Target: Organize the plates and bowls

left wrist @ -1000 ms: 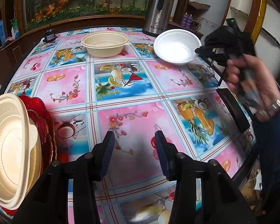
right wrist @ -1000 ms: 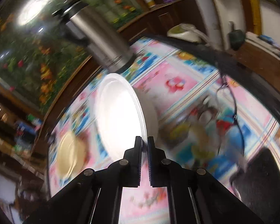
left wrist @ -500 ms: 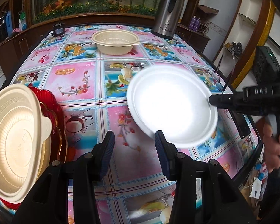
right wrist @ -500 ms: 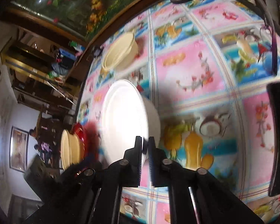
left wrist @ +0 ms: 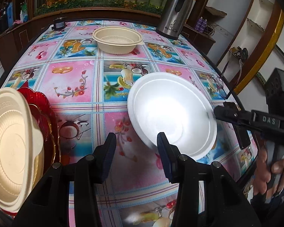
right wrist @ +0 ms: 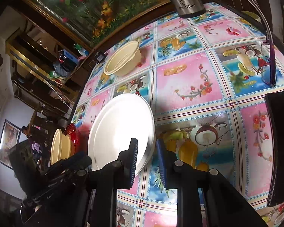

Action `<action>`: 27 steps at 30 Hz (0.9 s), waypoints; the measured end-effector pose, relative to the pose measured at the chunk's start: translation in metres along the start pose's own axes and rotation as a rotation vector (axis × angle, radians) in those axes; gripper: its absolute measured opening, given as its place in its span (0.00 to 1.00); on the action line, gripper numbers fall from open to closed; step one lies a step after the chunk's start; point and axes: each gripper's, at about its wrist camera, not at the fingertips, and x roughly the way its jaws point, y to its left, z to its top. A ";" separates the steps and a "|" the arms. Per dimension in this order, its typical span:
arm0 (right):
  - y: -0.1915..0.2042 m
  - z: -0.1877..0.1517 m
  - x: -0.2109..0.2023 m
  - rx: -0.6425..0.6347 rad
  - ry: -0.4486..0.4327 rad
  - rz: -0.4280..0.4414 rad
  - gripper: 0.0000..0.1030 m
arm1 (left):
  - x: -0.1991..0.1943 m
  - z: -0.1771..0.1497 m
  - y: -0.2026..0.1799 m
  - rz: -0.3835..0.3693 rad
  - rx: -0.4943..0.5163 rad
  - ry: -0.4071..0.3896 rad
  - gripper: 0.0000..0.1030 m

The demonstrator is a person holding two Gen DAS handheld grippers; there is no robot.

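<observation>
A white foam bowl [left wrist: 172, 113] [right wrist: 121, 132] sits on the patterned tablecloth [left wrist: 73, 81], right of centre. My right gripper [left wrist: 215, 112] [right wrist: 146, 160] is at the bowl's right rim. Its jaws are opening, and the rim stands between them with a gap to the pads. My left gripper [left wrist: 136, 147] hangs open over the cloth just left of the bowl, with nothing between its fingers. A beige ribbed bowl [left wrist: 117, 39] [right wrist: 123, 60] stands at the far side. At the left edge, beige bowls [left wrist: 11, 143] are stacked on red plates [left wrist: 39, 102].
A steel thermos jug [left wrist: 175, 9] stands at the far right corner. A black phone [right wrist: 280, 145] and a pair of glasses [right wrist: 268, 56] lie along the right edge. A small dark object [left wrist: 58, 23] sits at the far left corner.
The right gripper brought the white bowl from the far right of the table to just right of centre and set it down. Its jaws, shut on the rim before, have parted. The left gripper stayed put.
</observation>
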 end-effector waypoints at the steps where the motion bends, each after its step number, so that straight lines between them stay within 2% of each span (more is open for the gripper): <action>1: 0.000 -0.001 -0.001 -0.001 -0.004 0.003 0.23 | 0.003 0.002 0.001 -0.008 -0.011 0.006 0.41; 6: -0.003 -0.002 0.001 -0.010 -0.011 -0.002 0.23 | 0.014 0.009 0.004 -0.033 -0.046 0.031 0.41; 8: -0.005 -0.002 0.002 -0.011 -0.014 -0.011 0.23 | 0.017 0.011 0.003 -0.024 -0.049 0.035 0.36; 10: -0.007 -0.002 0.003 -0.005 -0.012 -0.008 0.23 | 0.018 0.012 0.003 -0.013 -0.055 0.031 0.25; 12: -0.008 -0.002 0.005 -0.001 -0.012 -0.006 0.23 | 0.020 0.013 0.003 -0.009 -0.057 0.037 0.24; 14: -0.009 -0.002 0.007 0.006 -0.010 0.003 0.23 | 0.022 0.014 0.003 -0.008 -0.057 0.036 0.18; 18: -0.006 -0.004 0.013 -0.007 -0.005 0.006 0.19 | 0.025 0.014 -0.002 0.010 -0.038 0.030 0.17; 19: -0.005 -0.004 0.015 -0.010 -0.004 0.010 0.17 | 0.025 0.014 -0.003 0.013 -0.032 0.025 0.13; 20: -0.003 -0.005 0.016 -0.019 -0.006 0.008 0.10 | 0.024 0.013 -0.005 0.020 -0.023 0.017 0.13; 24: 0.000 -0.006 0.013 -0.032 -0.024 0.000 0.10 | 0.019 0.010 -0.016 0.090 0.048 -0.037 0.13; 27: 0.002 -0.006 0.010 -0.034 -0.035 -0.002 0.10 | 0.015 0.008 -0.019 0.105 0.067 -0.054 0.13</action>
